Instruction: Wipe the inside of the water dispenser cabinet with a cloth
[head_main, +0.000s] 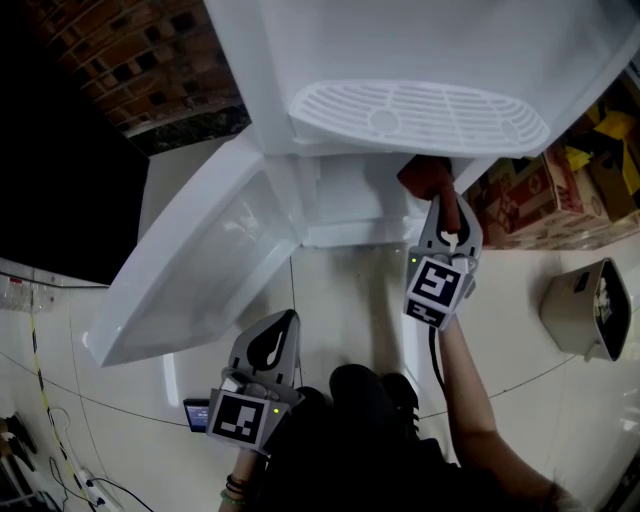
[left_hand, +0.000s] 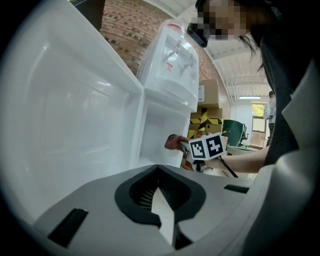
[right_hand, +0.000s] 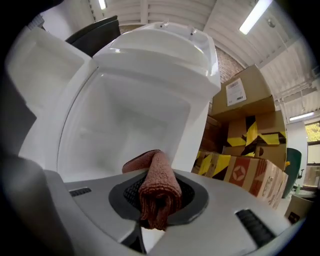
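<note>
a person's right gripper (head_main: 443, 205), jaws clamped on a folded rust-brown cloth (right_hand: 159, 190), sits at the mouth of the open cabinet (right_hand: 120, 120) of the water dispenser (head_main: 420, 50), door (head_main: 195, 270) swung wide. the left gripper (head_main: 275, 335) hangs low, jaws together on nothing. the cloth looks soft, light and floppy; a pinch across its bunched fold seems the surest hold, leaving a loose end to wipe.

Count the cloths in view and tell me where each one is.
1. The brown cloth is clamped in the right gripper, at the mouth of the open cabinet. Others could be hidden deeper inside.
</note>
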